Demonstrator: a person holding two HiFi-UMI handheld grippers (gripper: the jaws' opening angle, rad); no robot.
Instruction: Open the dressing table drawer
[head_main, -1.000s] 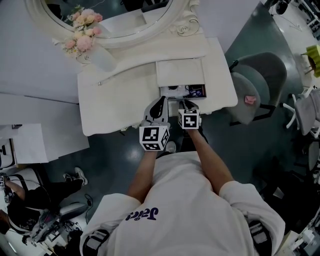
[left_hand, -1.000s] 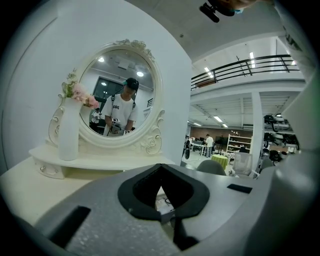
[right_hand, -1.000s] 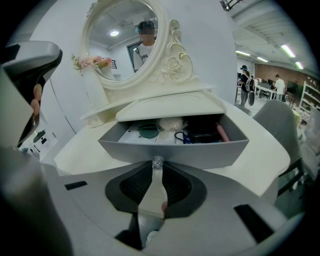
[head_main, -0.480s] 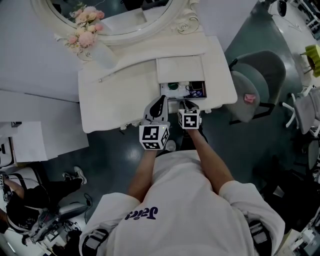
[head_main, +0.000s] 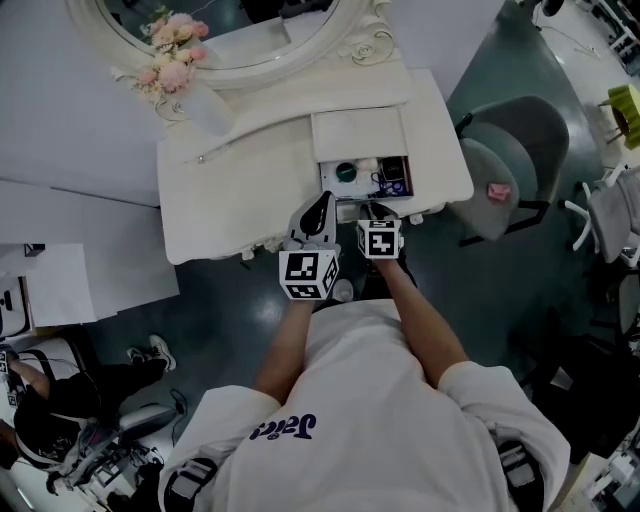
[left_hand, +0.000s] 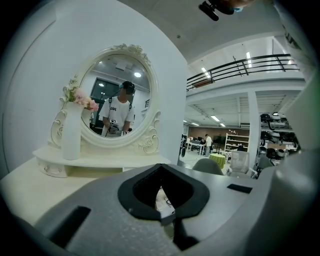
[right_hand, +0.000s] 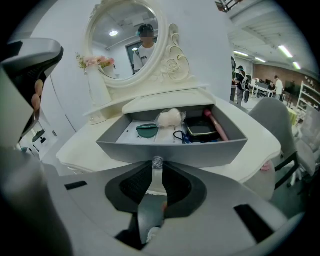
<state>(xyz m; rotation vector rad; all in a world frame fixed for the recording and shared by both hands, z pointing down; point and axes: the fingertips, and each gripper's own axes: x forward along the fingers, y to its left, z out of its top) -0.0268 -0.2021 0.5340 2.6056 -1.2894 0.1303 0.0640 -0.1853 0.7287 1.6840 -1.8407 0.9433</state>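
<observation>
- At the front of the white dressing table (head_main: 230, 190), right of centre, the grey drawer (right_hand: 200, 150) stands partway out, with small items inside.
- Left gripper (left_hand: 160, 167) hovers just left of the drawer, tips pressed together, empty.
- Right gripper (head_main: 374, 207) pinches the drawer's knob (right_hand: 157, 161).

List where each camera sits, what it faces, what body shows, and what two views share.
Head view: on the head, steeply down on the dressing table; forearms, left gripper, right gripper.
Left gripper view: on that gripper, facing the mirror; own jaws.
Right gripper view: tilted down at the drawer; jaws on its knob.
Gripper views share the mirror.
</observation>
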